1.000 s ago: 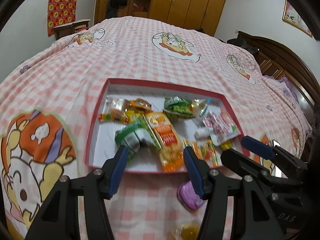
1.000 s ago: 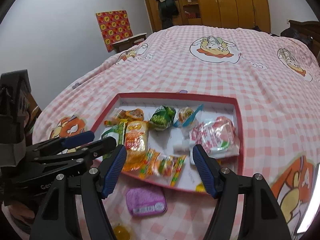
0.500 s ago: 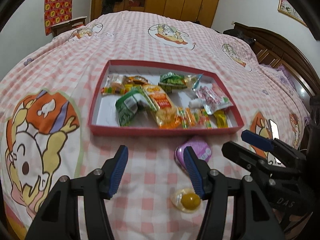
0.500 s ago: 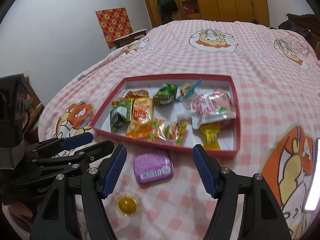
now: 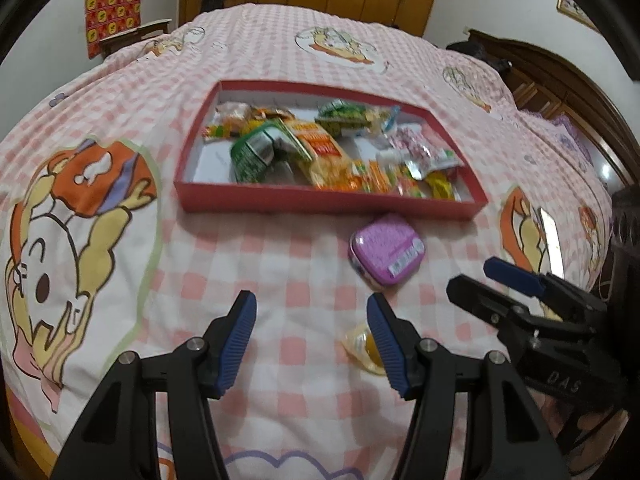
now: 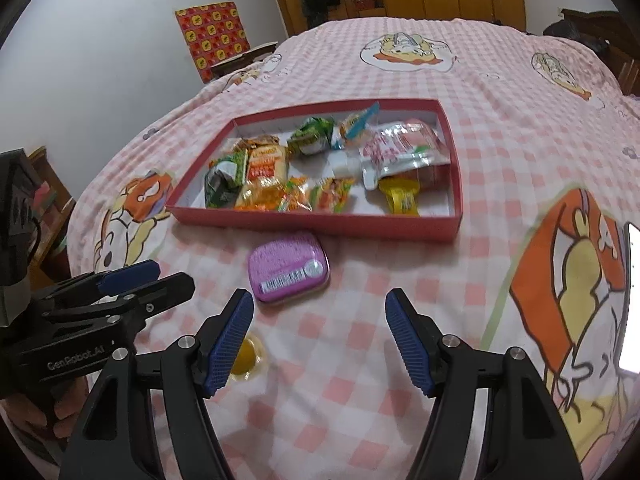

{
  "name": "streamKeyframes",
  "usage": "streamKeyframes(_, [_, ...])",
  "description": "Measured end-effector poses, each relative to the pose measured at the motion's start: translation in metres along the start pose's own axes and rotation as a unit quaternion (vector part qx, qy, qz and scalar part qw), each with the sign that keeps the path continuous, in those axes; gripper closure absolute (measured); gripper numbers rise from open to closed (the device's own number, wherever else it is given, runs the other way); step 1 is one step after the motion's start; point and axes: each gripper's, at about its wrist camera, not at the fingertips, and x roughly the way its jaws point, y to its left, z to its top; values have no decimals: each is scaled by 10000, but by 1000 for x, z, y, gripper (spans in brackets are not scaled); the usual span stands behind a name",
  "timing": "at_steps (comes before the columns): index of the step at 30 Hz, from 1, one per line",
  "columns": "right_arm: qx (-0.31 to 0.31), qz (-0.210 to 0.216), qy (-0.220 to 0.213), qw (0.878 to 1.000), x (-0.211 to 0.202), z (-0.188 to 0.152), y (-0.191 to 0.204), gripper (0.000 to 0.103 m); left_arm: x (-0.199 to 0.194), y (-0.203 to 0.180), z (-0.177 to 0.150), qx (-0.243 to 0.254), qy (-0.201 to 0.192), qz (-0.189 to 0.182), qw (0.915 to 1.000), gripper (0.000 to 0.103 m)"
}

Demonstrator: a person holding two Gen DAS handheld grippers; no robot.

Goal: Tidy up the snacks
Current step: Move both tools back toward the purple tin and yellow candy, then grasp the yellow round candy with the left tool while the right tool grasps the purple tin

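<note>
Both grippers hang over the bed side by side, and neither is carrying anything. The left gripper (image 5: 310,320) has its blue pads spread apart over bare sheet, nothing between them. The right gripper (image 6: 320,320) is spread a touch wider, also empty.

Biggest thing in play is the bed (image 5: 280,272), covered in a pink checked sheet with cartoon bears, and it fills nearly the whole view. On it sits the red tray (image 6: 312,222), a shallow box with a white floor, lying flat. It is well stocked: a green packet (image 5: 256,154) at the left end, an orange packet (image 5: 320,152) leaning against it, a pink and white pouch (image 6: 396,152) toward the right end, a smaller green packet (image 6: 312,136) by the far wall, a yellow packet (image 6: 402,196) near the front right corner, and small bright sweets strung along the front wall.

Two pieces lie outside. A purple tin (image 6: 288,268) rests flat on the sheet just in front of the tray's near wall, apart from it. A little yellow jelly cup (image 5: 366,346) sits closer in, partly hidden behind the left gripper's right-hand finger, and behind the right gripper's left-hand finger in the other view.

Open sheet runs all around the tray, with plenty of room right of the tin.
</note>
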Motion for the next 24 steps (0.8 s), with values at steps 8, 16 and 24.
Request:
streamKeyframes(8, [124,-38,96,9999,5,-9,-10,33,12,-14,-15,170,237,-192,9994,42])
streamKeyframes(16, [185,-78,46,9998,2,-10,-17,33,21,-34,-24,487,344,-265,9979,42])
streamKeyframes(24, [286,4,78,9996,5,-12,-21,33,26,-42,-29,684,205,-86,9974,59])
